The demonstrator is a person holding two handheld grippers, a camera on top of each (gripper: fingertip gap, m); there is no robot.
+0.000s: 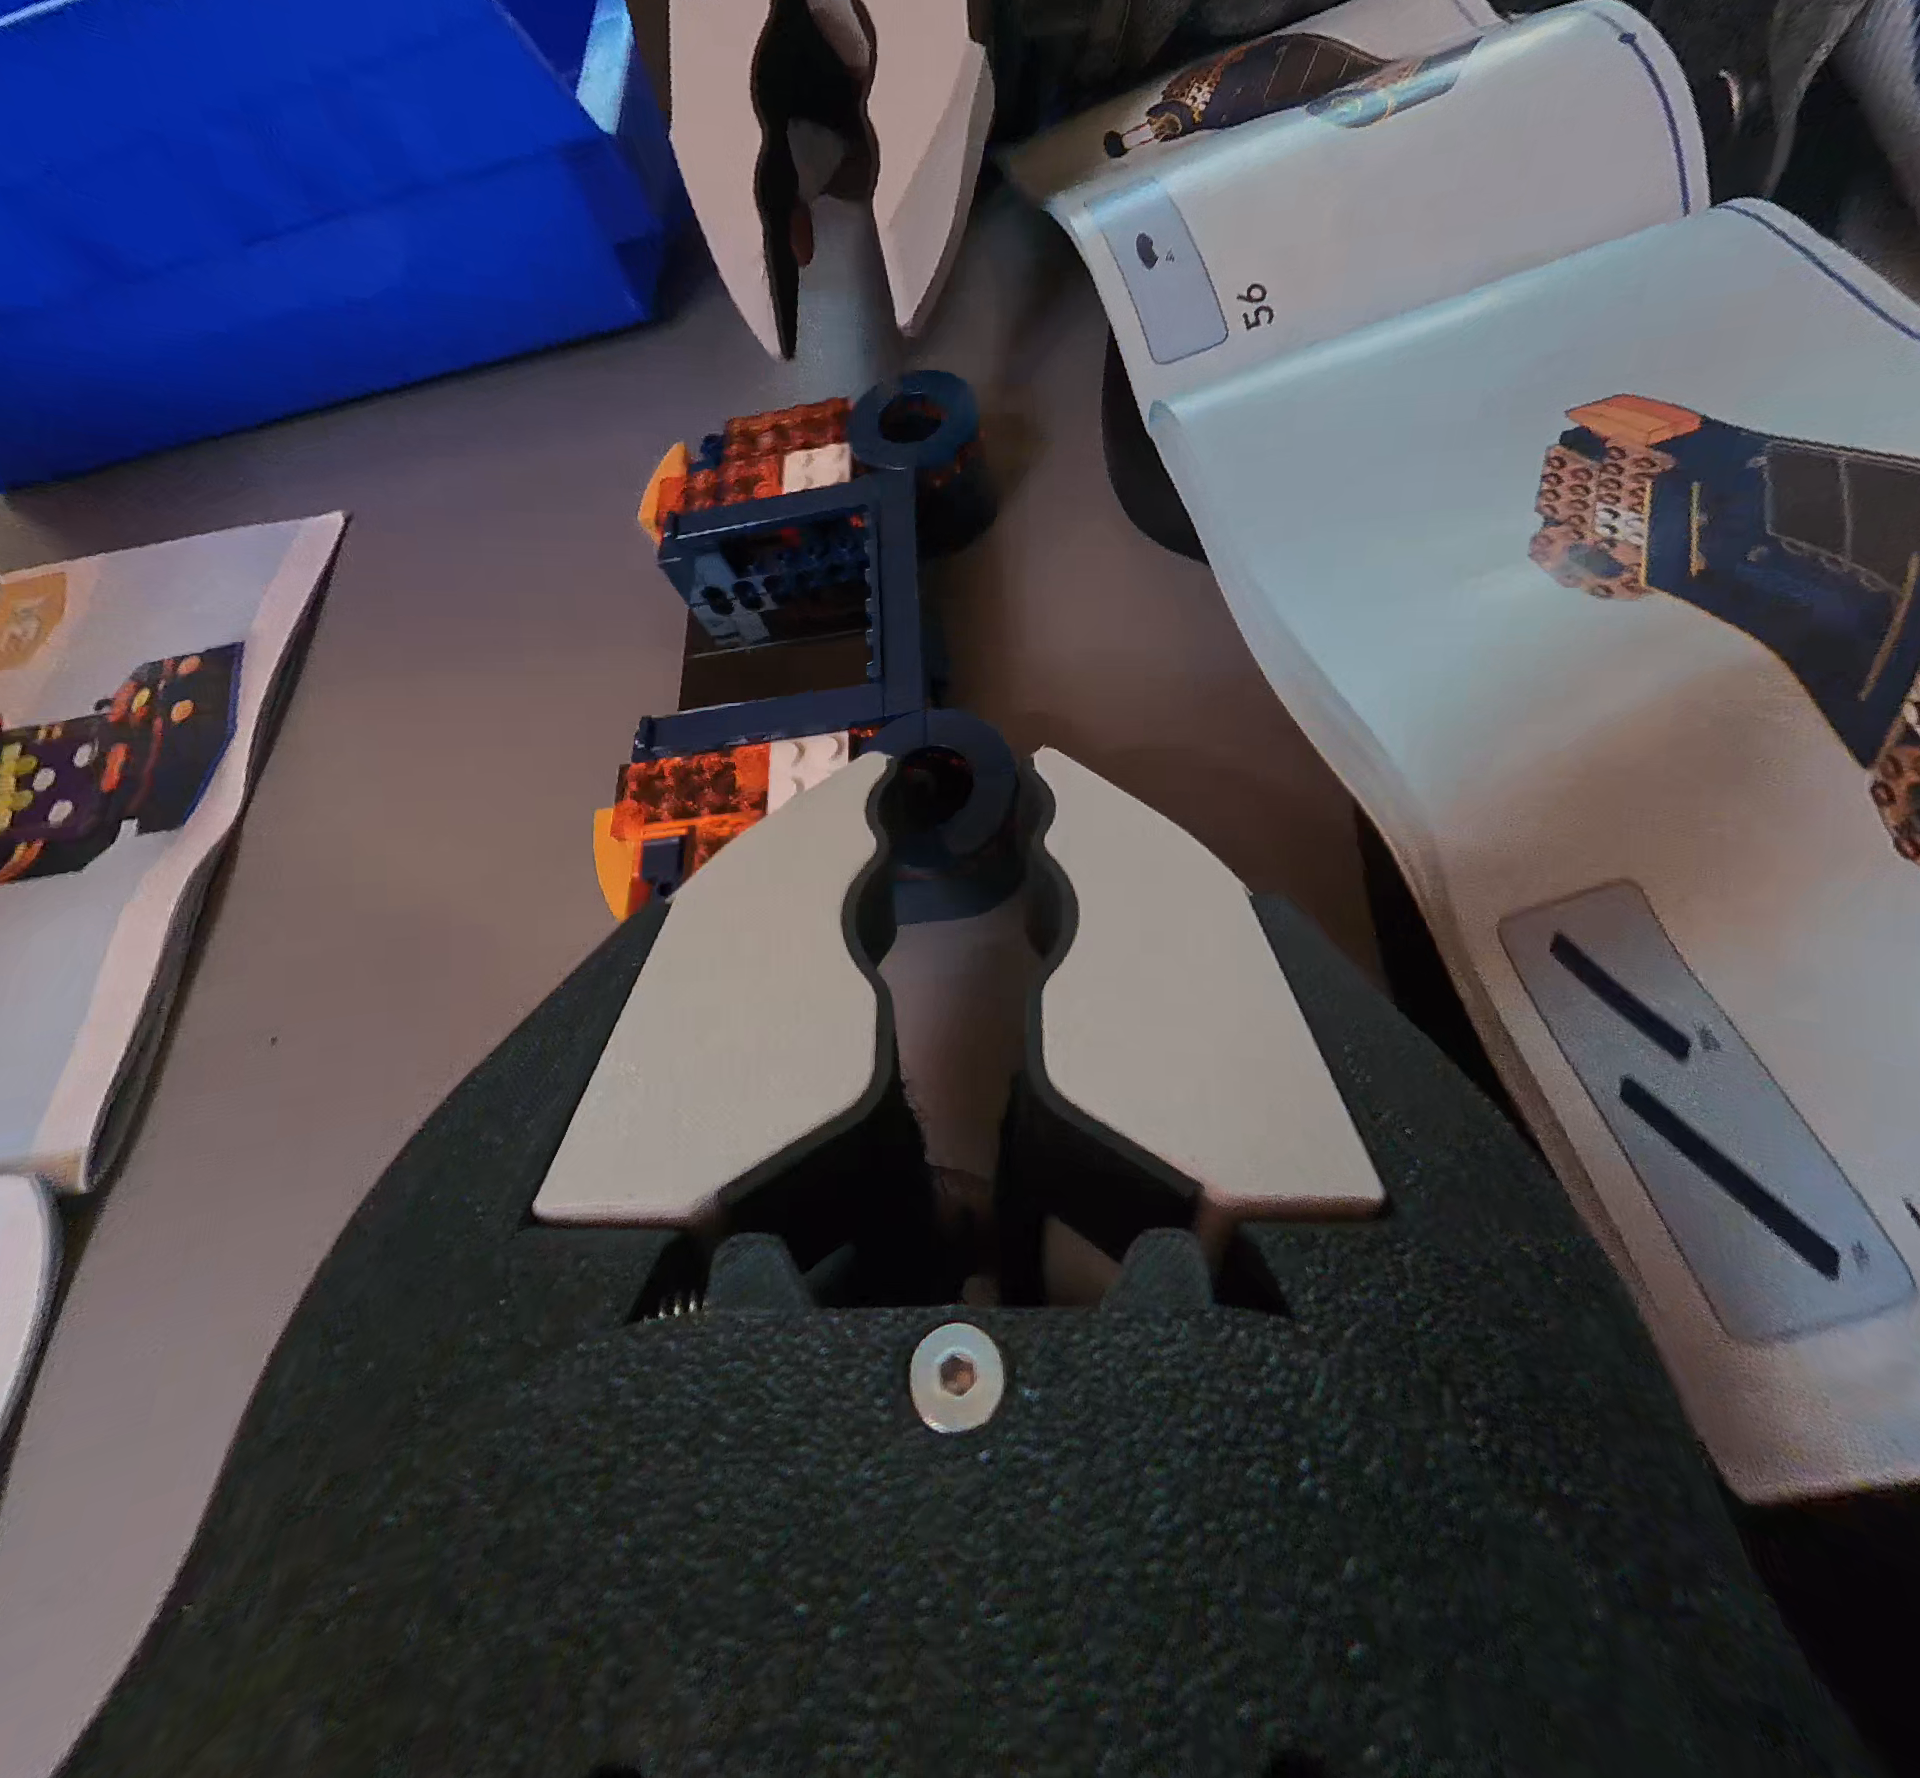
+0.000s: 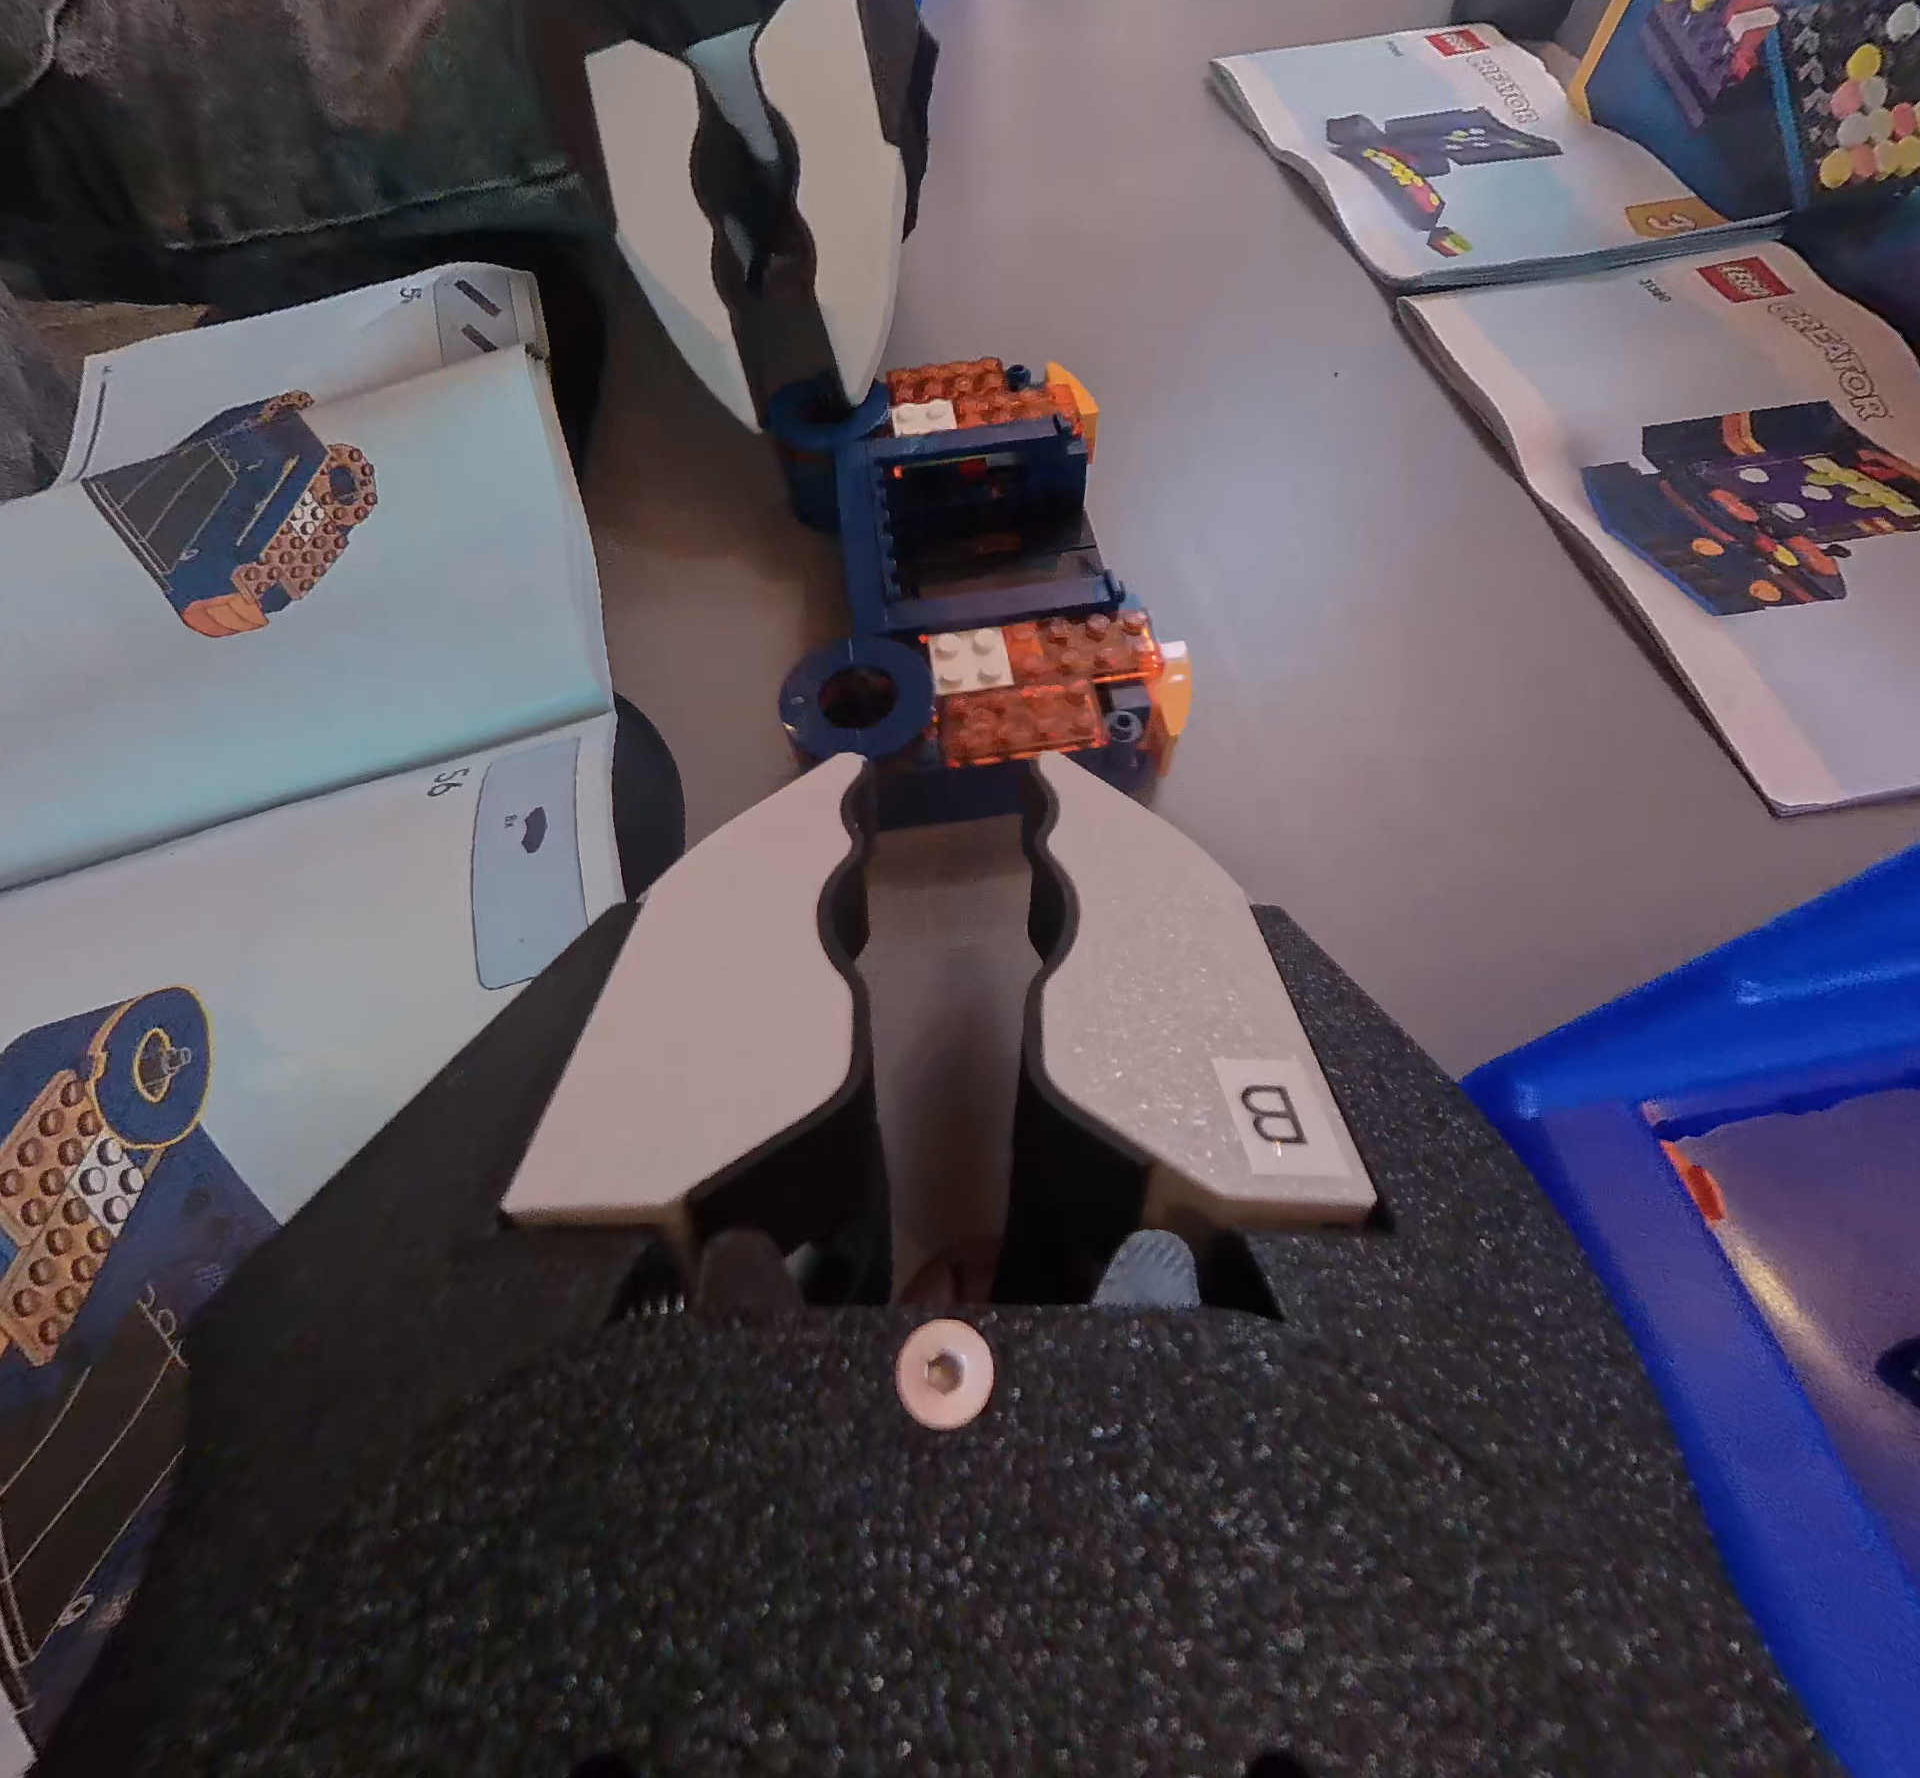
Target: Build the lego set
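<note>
The left gripper (image 1: 956,783) clamps one dark-blue ring (image 1: 951,783) of the single lego model (image 1: 800,606) on the grey tabletop (image 1: 468,793). The right gripper (image 2: 945,772) has its fingers apart at the model's other end. Three instruction booklets flank it; bare tabletop lies between.

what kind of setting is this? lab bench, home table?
Probably a work or hobby table for toy-brick building, not clearly home or lab: plain grey tabletop, open paper instruction booklets, blue plastic parts bins, and a half-built orange and navy brick model.
</note>
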